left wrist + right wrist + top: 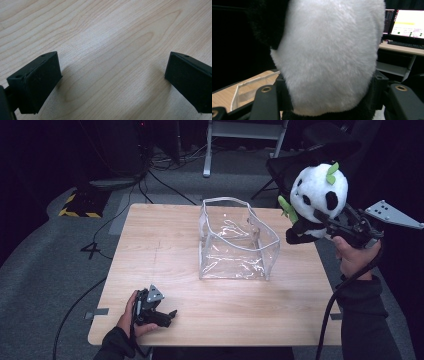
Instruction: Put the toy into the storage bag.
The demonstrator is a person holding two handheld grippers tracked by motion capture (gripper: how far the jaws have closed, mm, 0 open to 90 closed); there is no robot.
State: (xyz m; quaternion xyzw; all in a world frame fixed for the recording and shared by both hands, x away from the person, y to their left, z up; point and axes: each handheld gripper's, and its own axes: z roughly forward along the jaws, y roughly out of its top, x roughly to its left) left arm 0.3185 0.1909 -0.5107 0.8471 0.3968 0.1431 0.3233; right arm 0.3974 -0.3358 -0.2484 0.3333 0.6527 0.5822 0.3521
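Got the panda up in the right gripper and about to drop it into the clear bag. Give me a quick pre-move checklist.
1. Grip on the panda plush: right gripper shut on its body, toy lifted off the table: ok.
2. Clear bag upright, mouth open upward: ok.
3. Bag interior free of other items: ok.
4. Panda above the opening: not ok, it hangs to the right of the bag, past the table edge.
5. Left gripper out of the way: ok, open, low at the near left edge.
6. Bag steadied: not ok, nothing holds it.

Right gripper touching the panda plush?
Touching. Right gripper view shows the right gripper with both jaws pressed into the panda plush; high view agrees.
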